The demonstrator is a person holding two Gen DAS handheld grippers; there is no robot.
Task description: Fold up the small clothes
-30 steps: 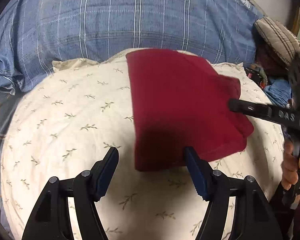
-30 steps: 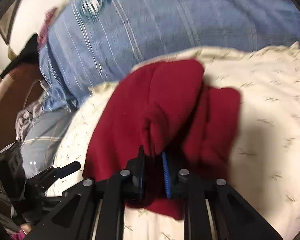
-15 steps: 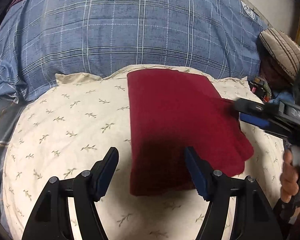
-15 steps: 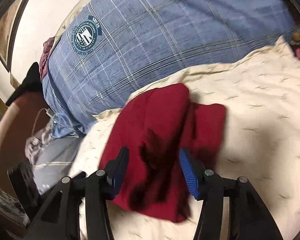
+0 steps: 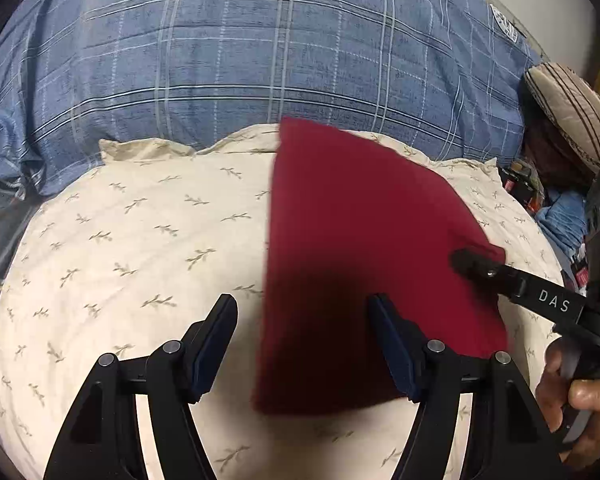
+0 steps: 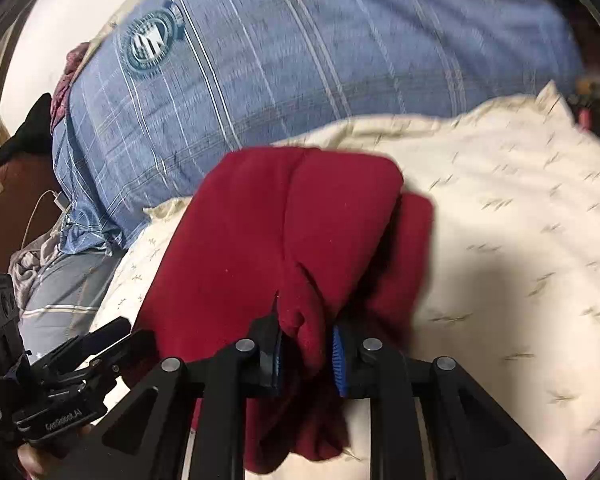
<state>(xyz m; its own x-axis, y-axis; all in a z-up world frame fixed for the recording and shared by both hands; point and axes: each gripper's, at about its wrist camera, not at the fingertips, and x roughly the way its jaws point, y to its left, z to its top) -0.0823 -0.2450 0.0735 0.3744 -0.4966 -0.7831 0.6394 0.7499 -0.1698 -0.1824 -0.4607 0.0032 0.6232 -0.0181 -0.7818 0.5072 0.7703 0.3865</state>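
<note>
Folding step: right tool (image 6: 306,354) pinching the dark red garment's (image 5: 364,248) edge on the leaf-print pillow (image 5: 140,240), left tool (image 5: 304,344) hovering wide; next, carrying that edge across.

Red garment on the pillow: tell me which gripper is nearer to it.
Right. The right gripper is shut on a bunched fold of the red garment. The left gripper is open, hovering over its near edge without gripping.

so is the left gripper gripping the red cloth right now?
No. The left gripper is open, its fingers straddling the red cloth edge without pinching it.
</note>
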